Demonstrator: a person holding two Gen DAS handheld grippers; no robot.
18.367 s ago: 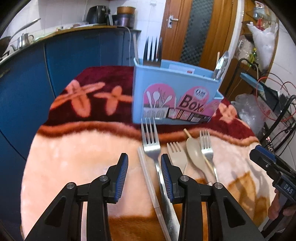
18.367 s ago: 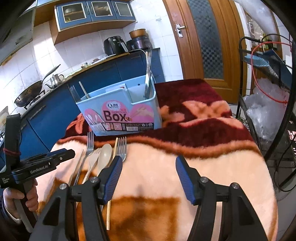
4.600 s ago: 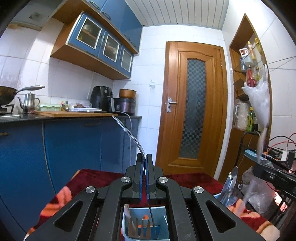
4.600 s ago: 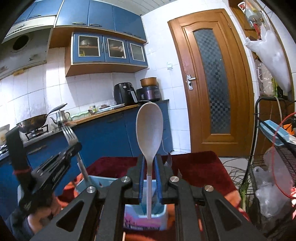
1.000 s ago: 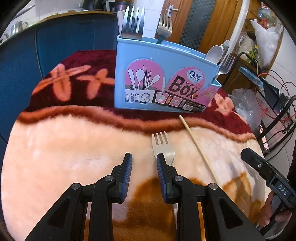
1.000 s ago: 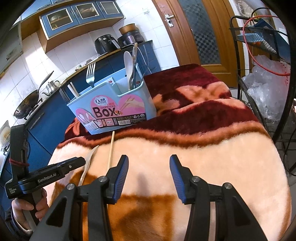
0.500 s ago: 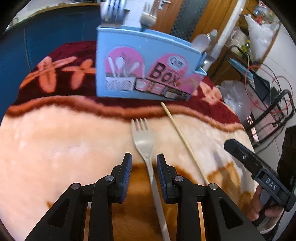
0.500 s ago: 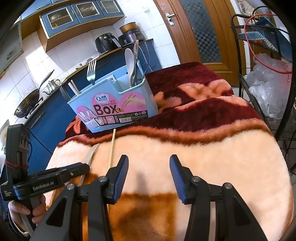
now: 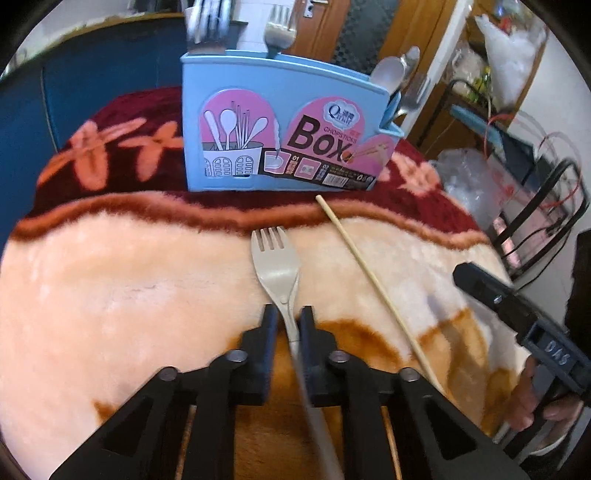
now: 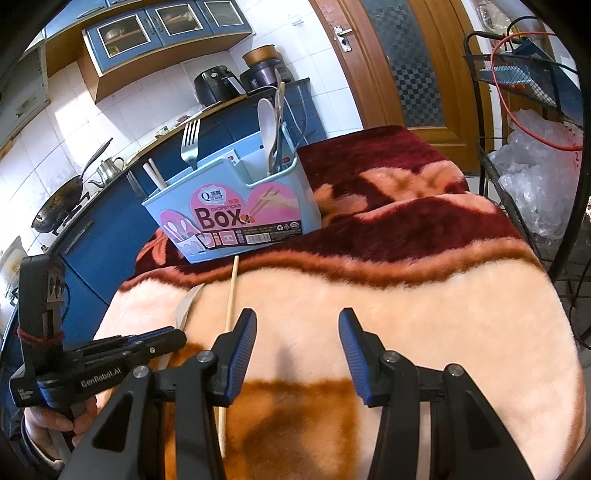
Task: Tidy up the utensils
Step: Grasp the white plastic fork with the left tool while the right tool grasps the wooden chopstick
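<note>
A light blue utensil box (image 9: 280, 125) stands on the blanket, with forks (image 9: 279, 29) and spoons (image 9: 388, 74) standing in it; it also shows in the right wrist view (image 10: 236, 210). A beige plastic fork (image 9: 275, 266) lies on the blanket in front of it, tines toward the box. My left gripper (image 9: 288, 317) has its fingers close on both sides of the fork's handle, narrowly open. A wooden chopstick (image 9: 373, 280) lies to the right of the fork, also in the right wrist view (image 10: 231, 306). My right gripper (image 10: 297, 332) is open and empty above the blanket.
The blanket (image 10: 406, 295) covers a small table. Blue kitchen cabinets (image 10: 110, 236) stand behind and to the left. A wire rack with plastic bags (image 10: 532, 177) stands at the right. A wooden door (image 10: 399, 62) is at the back.
My left gripper has moved down over the beige fork and its fingers have narrowed around the handle. The right gripper has barely moved.
</note>
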